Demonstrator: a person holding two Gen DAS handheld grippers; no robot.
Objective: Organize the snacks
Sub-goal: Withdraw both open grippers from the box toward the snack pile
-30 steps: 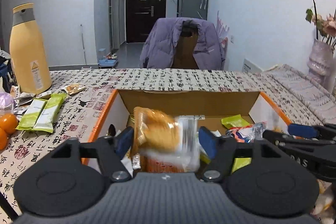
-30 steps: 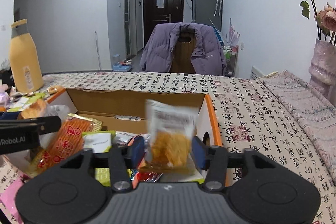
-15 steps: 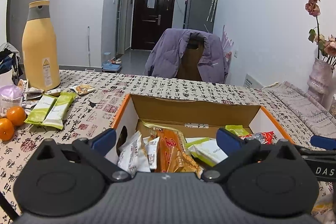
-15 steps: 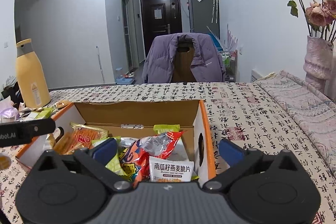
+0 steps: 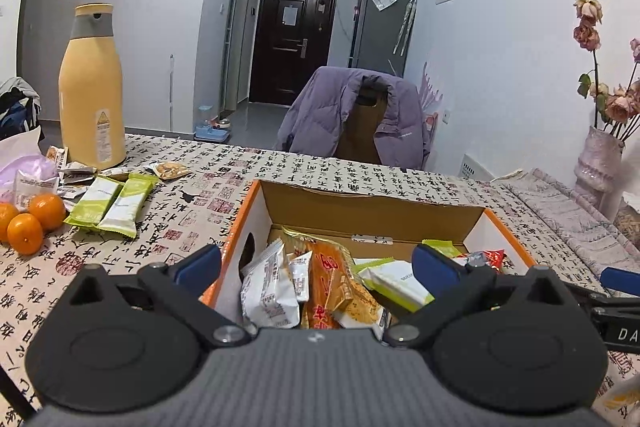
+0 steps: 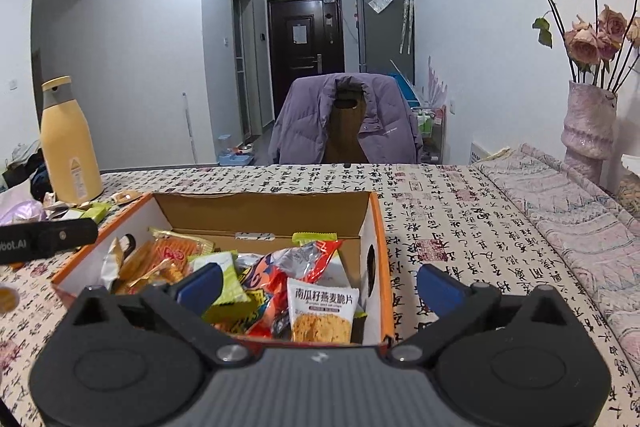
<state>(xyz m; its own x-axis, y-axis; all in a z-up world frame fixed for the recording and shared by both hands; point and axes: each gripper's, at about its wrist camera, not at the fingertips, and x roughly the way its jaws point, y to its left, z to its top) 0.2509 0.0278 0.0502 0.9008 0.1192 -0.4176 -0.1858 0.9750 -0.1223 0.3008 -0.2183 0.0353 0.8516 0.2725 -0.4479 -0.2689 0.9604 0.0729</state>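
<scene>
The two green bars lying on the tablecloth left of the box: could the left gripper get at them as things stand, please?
Probably yes. The left gripper is open and empty over the cardboard box, and the green bars lie flat on bare tablecloth, with only the oranges nearby.

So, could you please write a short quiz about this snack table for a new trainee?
1. True or false: the left gripper holds a snack.
2. The two green snack bars lie: A) in the cardboard box, B) on the tablecloth beside the oranges, C) under the yellow bottle.
3. Fill in: the right gripper is ____.

Key: 1 false, its jaws stand wide and empty. 2 B. 3 open.
</scene>
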